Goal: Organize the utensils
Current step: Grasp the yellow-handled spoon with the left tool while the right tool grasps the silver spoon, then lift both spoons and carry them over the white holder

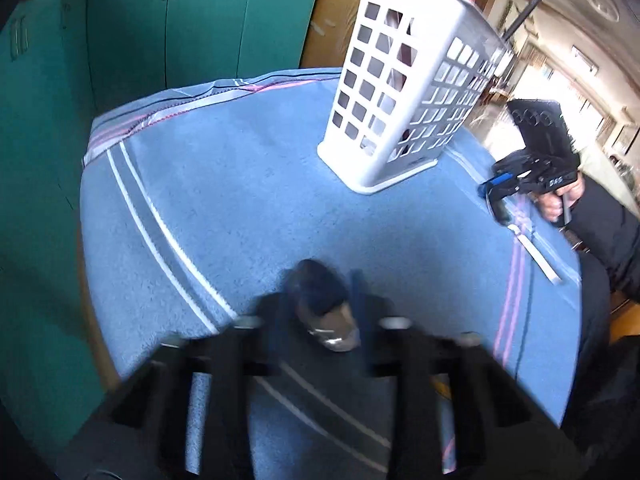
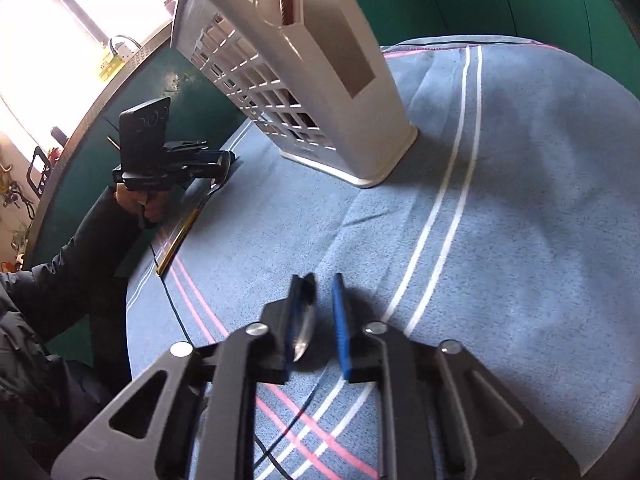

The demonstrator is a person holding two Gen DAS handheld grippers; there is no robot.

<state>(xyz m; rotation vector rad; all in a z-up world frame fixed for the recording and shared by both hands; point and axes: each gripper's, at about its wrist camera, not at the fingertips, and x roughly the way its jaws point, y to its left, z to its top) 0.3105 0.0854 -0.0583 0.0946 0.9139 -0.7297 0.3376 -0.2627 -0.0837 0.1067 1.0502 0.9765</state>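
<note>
1. Left wrist view: left tool (image 1: 323, 305) is nearest, low in frame and motion-blurred. It is clamped on the bowl of a dark metal spoon (image 1: 320, 300), which fills the space between the two fingers.
2. Under it is a blue striped cloth (image 1: 224, 200) covering the tabletop.
3. White slotted basket (image 1: 404, 92) stands upright on the cloth at the far side, well apart from both tools. Utensils show through its holes, and a black handle (image 1: 522, 18) sticks out of the top.
4. Right tool (image 1: 496, 204) is at the right edge in a person's hand (image 1: 554, 200), tips down at the cloth. A white-handled utensil (image 1: 538, 254) lies on the cloth, running from those tips back towards the person.
5. Teal cabinets (image 1: 168, 32) are behind the tabletop.
6. Right wrist view: the right tool is nearest, with its blue pads (image 2: 342, 328) drawn close. The utensil's metal end lies against the left pad, with a visible gap to the right pad, so it is not clamped.
7. The left tool is at far left with a dark sleeve (image 2: 80, 240) behind it. The spoon's dark, gold-edged handle trails from it along the cloth edge.
8. The basket stands upright beyond both tools, with a serrated piece showing in its round top opening.
</note>
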